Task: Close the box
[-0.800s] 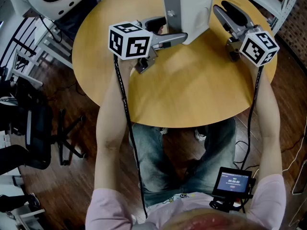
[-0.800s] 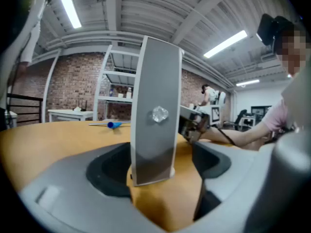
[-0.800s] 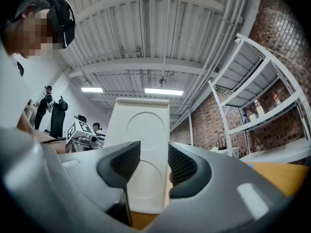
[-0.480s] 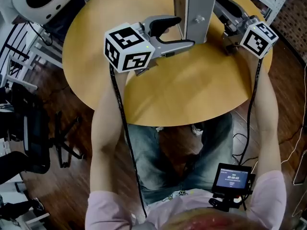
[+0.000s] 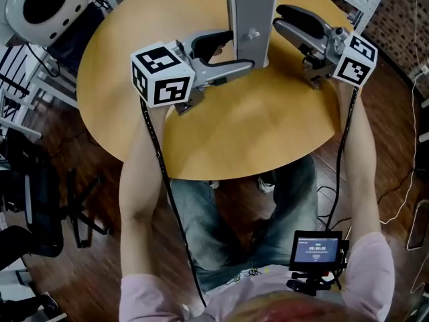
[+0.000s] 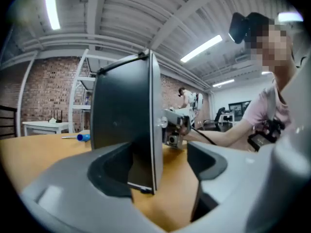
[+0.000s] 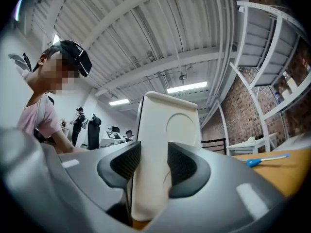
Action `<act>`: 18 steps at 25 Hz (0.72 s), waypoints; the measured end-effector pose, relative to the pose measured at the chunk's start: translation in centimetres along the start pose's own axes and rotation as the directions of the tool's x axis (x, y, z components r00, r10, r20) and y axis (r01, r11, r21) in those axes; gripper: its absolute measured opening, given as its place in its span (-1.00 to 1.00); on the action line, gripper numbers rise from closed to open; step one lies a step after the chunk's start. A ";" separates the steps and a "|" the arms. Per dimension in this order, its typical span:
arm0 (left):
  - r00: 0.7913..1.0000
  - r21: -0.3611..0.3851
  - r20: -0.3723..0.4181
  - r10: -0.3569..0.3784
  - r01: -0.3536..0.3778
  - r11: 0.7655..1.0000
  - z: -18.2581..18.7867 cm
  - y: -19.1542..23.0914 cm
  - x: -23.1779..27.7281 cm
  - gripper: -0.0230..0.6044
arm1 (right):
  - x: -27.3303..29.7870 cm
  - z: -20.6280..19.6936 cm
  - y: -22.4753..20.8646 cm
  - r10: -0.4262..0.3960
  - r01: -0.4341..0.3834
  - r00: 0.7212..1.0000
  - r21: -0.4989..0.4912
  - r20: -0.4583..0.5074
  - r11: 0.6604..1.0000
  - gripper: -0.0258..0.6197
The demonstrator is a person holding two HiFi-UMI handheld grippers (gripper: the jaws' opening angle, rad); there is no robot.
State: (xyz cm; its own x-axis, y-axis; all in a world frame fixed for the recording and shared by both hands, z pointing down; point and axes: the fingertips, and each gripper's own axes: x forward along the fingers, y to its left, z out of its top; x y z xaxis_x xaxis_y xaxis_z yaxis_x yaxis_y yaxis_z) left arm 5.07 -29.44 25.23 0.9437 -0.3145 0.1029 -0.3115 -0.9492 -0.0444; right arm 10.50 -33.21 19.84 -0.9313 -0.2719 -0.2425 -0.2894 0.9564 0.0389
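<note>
A pale grey box (image 5: 251,19) stands upright on the round wooden table (image 5: 255,133). In the left gripper view it shows a dark panel (image 6: 121,125) with a silver rim. The right gripper view shows its white moulded shell (image 7: 167,125). My left gripper (image 5: 234,51) reaches in from the left, open. The box's edge stands between the jaws (image 6: 158,171), near the left pad, with a wide gap to the right one. My right gripper (image 5: 280,20) comes from the right, and both its dark pads lie against the white shell (image 7: 148,166).
A blue pen (image 7: 265,160) lies on the table beyond the box. A white round machine (image 5: 43,2) and a black chair (image 5: 40,200) stand left of the table. White shelving (image 7: 272,57) rises to the right. A small screen (image 5: 316,250) hangs at the person's chest.
The right gripper has moved in from the right until its jaws reach the box. The box now shows narrower, more edge-on. The left gripper has stayed at the box's near edge.
</note>
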 end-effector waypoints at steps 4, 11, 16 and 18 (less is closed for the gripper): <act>0.988 0.098 -0.093 -0.126 0.135 0.986 -1.2 -4.0 3.1 0.17 | -4.8 -0.2 1.8 -0.017 0.017 0.999 -0.003 -0.031 1.000 -0.23; 0.991 0.208 -0.082 -0.109 0.124 0.970 -0.9 -4.6 0.9 -0.12 | -6.5 -0.2 4.3 -0.537 0.374 0.832 -0.578 -0.136 0.725 -0.21; 0.995 0.249 0.009 0.099 -0.098 0.964 1.3 -0.1 -1.8 -0.12 | -3.8 -1.1 6.6 -0.678 0.174 0.715 -0.895 -0.173 0.412 -0.21; 0.984 0.195 0.054 0.169 -0.176 0.965 1.8 1.8 -3.4 -0.12 | -3.1 -1.7 6.9 -0.750 0.110 0.650 -0.963 -0.117 0.246 -0.46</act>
State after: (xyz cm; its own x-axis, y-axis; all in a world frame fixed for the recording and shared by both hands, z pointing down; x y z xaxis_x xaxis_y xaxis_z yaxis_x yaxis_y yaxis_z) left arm 1.54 -30.07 23.05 0.8822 -0.4692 0.0398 -0.4451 -0.8585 -0.2547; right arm 11.02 -25.96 22.53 -0.4146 -0.9071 -0.0731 -0.3865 0.1028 0.9165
